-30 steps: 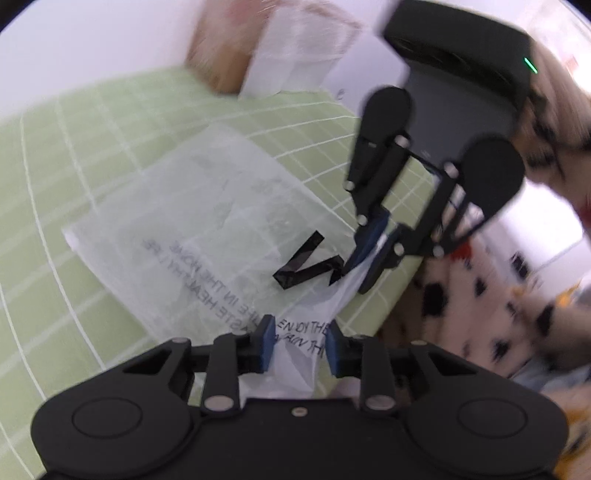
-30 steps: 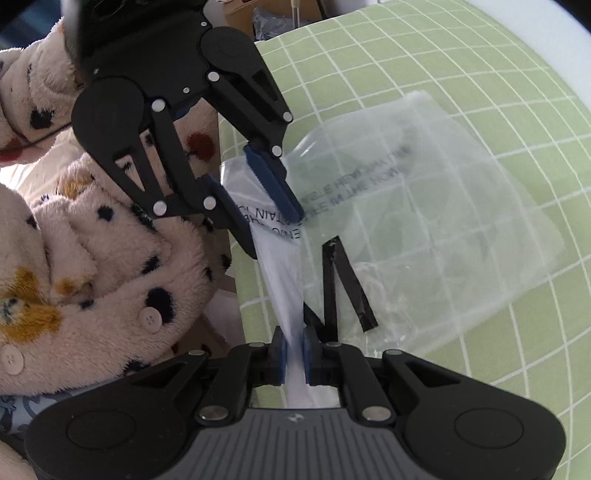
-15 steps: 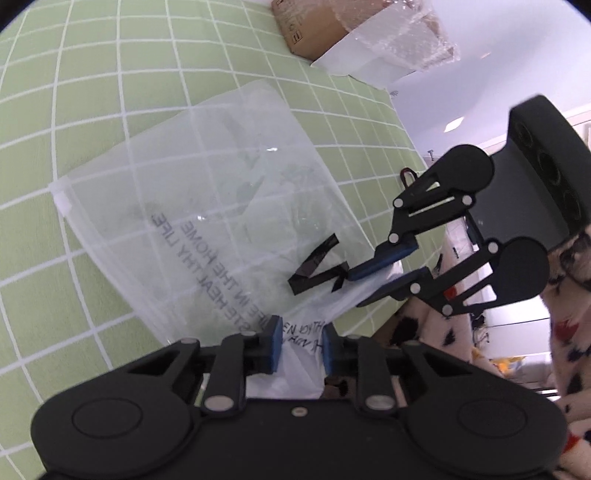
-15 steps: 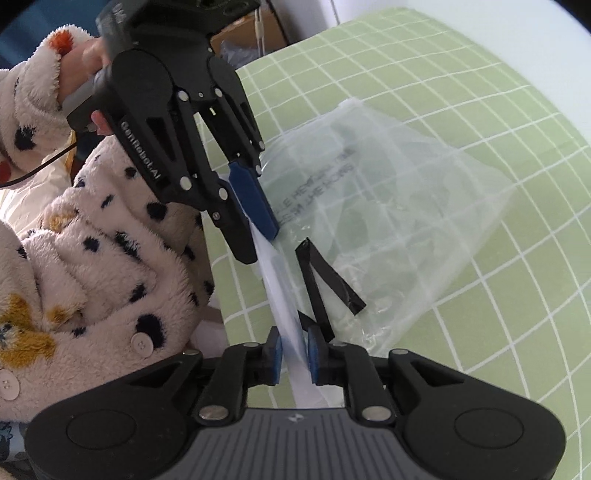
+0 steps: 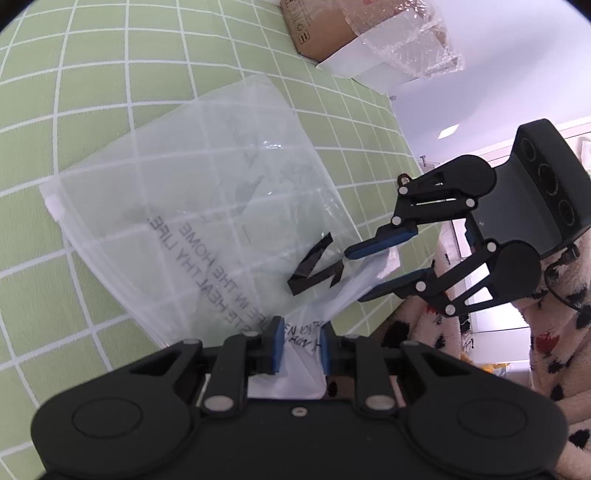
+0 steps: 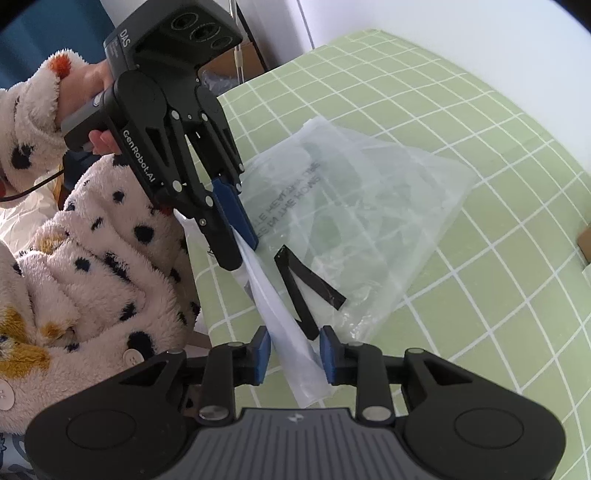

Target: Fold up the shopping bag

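A clear plastic shopping bag (image 5: 207,192) (image 6: 362,206) with grey lettering lies flat on the green checked table (image 5: 74,92) (image 6: 480,129). Its black handle strap (image 5: 310,266) (image 6: 303,280) lies folded near the front edge. My left gripper (image 5: 300,347) (image 6: 240,251) is shut on the bag's near edge, which bunches between its blue pads. My right gripper (image 6: 295,354) (image 5: 360,275) is opening. A lifted strip of the same edge runs between its pads, which stand clear of it. That strip stretches from one gripper to the other above the table's edge.
A cardboard box (image 5: 321,33) with crinkled plastic on it sits at the table's far corner. A person's spotted fleece sleeve (image 6: 92,240) (image 5: 554,332) is close beside the table's near edge. Another box corner (image 6: 585,240) shows at the right.
The right pads, earlier pinched on the bag's edge, have spread apart. The left gripper has rolled and shifted a little while keeping hold of the edge. The bag's body has stayed flat.
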Action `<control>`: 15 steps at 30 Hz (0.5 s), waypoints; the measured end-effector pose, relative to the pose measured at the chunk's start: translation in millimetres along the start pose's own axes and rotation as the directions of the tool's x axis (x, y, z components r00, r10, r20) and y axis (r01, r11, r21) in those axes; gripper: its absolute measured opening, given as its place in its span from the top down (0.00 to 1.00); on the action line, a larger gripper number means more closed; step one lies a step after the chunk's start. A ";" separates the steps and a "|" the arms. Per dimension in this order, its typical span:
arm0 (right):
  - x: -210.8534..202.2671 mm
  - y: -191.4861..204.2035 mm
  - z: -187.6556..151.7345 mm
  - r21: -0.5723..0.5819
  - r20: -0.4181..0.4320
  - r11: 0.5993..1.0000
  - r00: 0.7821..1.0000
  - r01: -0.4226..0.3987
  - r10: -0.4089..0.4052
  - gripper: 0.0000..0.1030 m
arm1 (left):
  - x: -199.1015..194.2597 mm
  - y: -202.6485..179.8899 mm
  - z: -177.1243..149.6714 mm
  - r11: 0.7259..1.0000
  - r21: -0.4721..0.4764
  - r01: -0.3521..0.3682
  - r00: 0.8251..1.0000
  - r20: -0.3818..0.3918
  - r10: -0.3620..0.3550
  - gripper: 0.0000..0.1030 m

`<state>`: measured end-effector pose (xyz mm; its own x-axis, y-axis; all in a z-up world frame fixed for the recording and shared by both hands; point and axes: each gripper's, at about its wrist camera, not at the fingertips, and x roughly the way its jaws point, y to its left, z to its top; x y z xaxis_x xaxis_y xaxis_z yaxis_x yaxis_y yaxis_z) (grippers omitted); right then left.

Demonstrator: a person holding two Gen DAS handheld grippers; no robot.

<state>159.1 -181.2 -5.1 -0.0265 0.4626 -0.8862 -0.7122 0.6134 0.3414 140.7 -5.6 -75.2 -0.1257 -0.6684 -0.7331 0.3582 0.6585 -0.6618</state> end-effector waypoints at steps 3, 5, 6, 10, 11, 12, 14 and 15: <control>-2.3 -0.4 -1.2 0.001 0.012 1.000 1.000 0.003 -0.003 0.69 | 0.5 0.3 -0.5 1.000 -0.001 0.002 1.000 0.001 -0.002 0.79; -3.7 -0.8 -2.3 0.001 0.024 1.000 1.000 0.006 -0.006 0.67 | -0.3 0.9 -2.8 1.000 -0.002 0.004 1.000 0.004 -0.004 0.79; -4.2 -0.9 -3.1 0.002 0.031 1.000 0.999 0.010 -0.010 0.67 | -1.2 1.7 -3.8 1.000 -0.004 0.006 1.000 0.006 -0.006 0.79; -7.9 -1.5 -7.1 0.007 0.053 1.000 0.998 0.020 -0.021 0.64 | -3.1 4.1 -4.8 1.000 -0.013 0.015 1.000 0.009 -0.014 0.80; -8.9 -1.9 -8.1 0.011 0.057 1.000 0.998 0.025 -0.026 0.64 | -3.1 4.6 -4.8 1.000 -0.015 0.017 1.000 0.010 -0.017 0.80; -9.9 -2.1 -9.1 0.012 0.060 0.999 0.998 0.031 -0.031 0.64 | -3.1 5.2 -4.8 1.000 -0.017 0.019 1.000 0.010 -0.019 0.80; -11.2 -2.2 -10.7 0.013 0.066 0.999 0.997 0.039 -0.039 0.62 | -3.1 5.3 -4.9 1.000 -0.016 0.020 1.000 0.010 -0.020 0.80; -12.0 -2.4 -11.6 0.014 0.069 0.999 0.997 0.043 -0.044 0.61 | -3.2 4.8 -5.0 1.000 -0.013 0.018 1.000 0.010 -0.018 0.80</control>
<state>153.0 -195.6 1.0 0.0532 0.4786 -0.8764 -0.7028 0.6414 0.3076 138.2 1.5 -76.8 -0.1227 -0.6836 -0.7195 0.3442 0.6507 -0.6769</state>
